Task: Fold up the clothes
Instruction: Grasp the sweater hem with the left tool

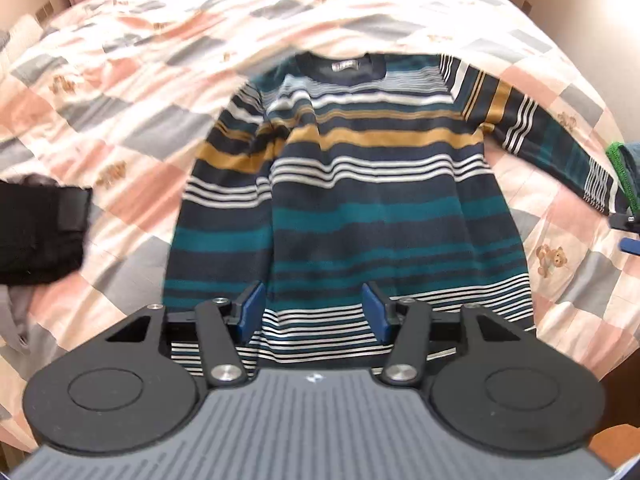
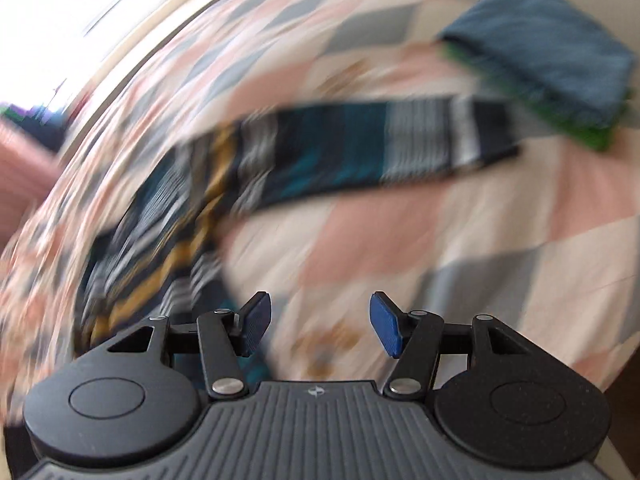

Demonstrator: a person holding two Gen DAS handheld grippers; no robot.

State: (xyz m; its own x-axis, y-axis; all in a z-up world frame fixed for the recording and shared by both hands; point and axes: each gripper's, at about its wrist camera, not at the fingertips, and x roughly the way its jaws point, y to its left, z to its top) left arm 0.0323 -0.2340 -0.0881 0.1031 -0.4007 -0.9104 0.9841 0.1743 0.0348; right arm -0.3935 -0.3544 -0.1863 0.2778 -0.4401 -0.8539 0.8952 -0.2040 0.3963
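A striped sweater [image 1: 360,184] in navy, teal, mustard and white lies flat on the bed, collar at the far end. Its left sleeve lies folded down along the body. Its right sleeve [image 1: 560,144] stretches out to the right. My left gripper [image 1: 316,312] hovers open over the hem, with nothing pressed between its blue pads. In the blurred right wrist view, my right gripper [image 2: 318,324] is open above the quilt, nothing in it. The outstretched sleeve [image 2: 360,156] lies beyond it, and the sweater's body is at the left.
The bed is covered by a patchwork quilt [image 1: 120,80] in pink, grey and cream. A folded blue cloth [image 2: 552,48] on a green one [image 2: 592,136] sits past the sleeve's cuff. A black garment [image 1: 40,232] lies at the left edge.
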